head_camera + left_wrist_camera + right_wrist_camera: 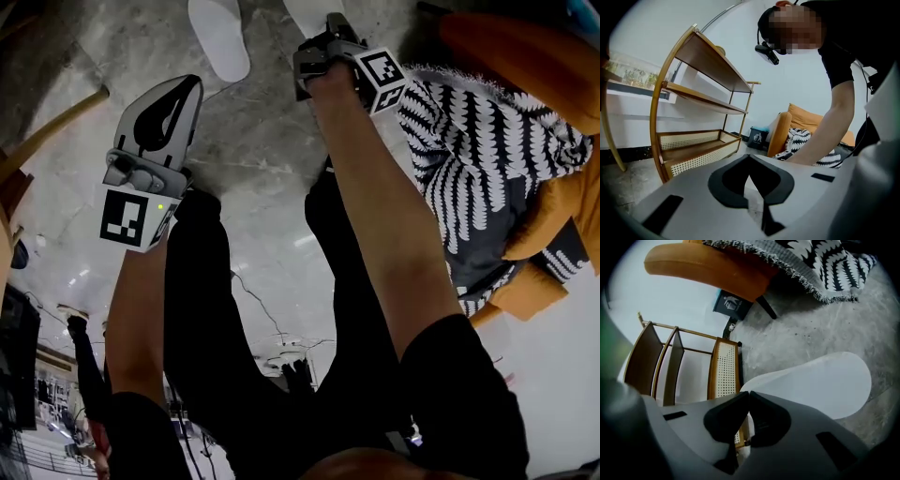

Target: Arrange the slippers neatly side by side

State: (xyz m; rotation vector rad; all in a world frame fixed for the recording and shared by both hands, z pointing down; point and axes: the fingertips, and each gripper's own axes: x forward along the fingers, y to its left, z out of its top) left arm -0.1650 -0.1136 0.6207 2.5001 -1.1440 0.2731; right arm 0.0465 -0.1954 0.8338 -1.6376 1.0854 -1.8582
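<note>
Okay, we see both grippers with jaws clenched. Left gripper (191,84) is over bare floor (267,141): its own view shows the black pads meeting at the tips with nothing between them, only a thin slit lower down. It points toward a wooden shelf (698,117). Right gripper (749,393) also has its tips pressed together. They sit right at the edge of a white slipper (820,380) lying flat on the floor behind them. We can't tell whether that edge is pinched or just touched.

From the head view we count two slippers, both on the floor ahead of the person's legs (202,309). One slipper (218,33) lies alone, between the two grippers and past the left gripper's tips, not touching either. The other (307,11) is just beside it, with a strip of floor between them, and is mostly hidden by the right gripper. Both are cut off at the top of the view, so we can't judge whether they line up.

An orange chair (525,56) stands on the floor to the right of the right arm, with a black-and-white blanket (478,150) draped over it, its fringe hanging close to the floor. A dark bin (730,303) sits on the floor between the chair and the shelf.
</note>
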